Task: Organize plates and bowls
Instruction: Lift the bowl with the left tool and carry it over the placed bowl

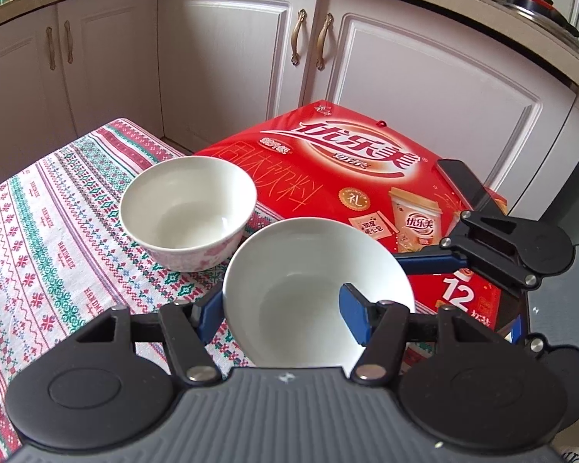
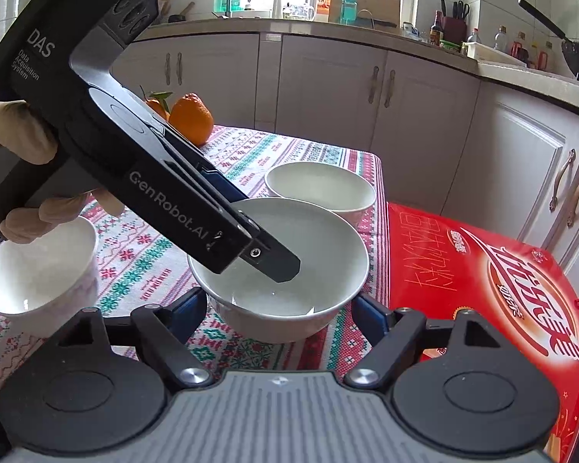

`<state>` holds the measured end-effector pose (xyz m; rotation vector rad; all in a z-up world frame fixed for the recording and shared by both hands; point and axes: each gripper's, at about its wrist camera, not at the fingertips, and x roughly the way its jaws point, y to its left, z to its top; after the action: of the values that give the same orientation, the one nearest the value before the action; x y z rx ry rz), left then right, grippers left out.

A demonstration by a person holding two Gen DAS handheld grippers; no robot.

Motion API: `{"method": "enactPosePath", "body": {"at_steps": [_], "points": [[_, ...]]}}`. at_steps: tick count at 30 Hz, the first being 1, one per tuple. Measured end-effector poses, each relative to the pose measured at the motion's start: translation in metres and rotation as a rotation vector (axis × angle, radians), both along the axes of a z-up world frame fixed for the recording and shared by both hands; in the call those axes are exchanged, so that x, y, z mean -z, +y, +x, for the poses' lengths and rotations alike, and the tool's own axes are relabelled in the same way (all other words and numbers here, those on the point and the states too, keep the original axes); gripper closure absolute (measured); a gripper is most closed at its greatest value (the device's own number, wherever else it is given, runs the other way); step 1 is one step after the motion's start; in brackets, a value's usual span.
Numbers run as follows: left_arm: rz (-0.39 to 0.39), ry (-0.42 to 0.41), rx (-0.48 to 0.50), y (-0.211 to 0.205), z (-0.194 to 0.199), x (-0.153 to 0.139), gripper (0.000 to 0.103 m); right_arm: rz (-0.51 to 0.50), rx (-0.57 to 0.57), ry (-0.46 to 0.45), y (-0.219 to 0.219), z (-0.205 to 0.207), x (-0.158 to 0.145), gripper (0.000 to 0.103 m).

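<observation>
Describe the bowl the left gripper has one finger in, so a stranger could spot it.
Find the red-and-green tablecloth and the red box beside it. On the cloth, it is the plain white bowl next to the box, with the left gripper straddling its rim. The bowl behind it has pink flowers outside; this one has none.

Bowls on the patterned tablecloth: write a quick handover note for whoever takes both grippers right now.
Left gripper: open, one finger inside the plain white bowl, the other outside its wall; not clamped.
Right gripper: open, fingers on either side of the same bowl, low down.
Things: a pink-patterned bowl stands just behind on the tablecloth; a third bowl is off to the left; a red box lies beside the table. No plates in view.
Done: nothing stacked.
Left: probably grip the plain bowl and nest the three.
</observation>
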<state>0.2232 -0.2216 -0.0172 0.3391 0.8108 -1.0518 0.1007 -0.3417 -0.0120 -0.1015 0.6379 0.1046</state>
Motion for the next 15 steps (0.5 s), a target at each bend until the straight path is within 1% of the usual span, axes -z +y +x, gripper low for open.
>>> {"method": "enactPosePath", "body": {"at_steps": [5,15], "points": [[-0.018,-0.01,-0.018,0.017,-0.014,-0.012,0.042,0.007,-0.023,-0.015,0.011,-0.013,-0.011,0.018],[-0.038,-0.03,-0.059,0.05,-0.044,-0.025,0.041,0.011,-0.065,-0.041,0.041,-0.039,-0.029,0.018]]}}
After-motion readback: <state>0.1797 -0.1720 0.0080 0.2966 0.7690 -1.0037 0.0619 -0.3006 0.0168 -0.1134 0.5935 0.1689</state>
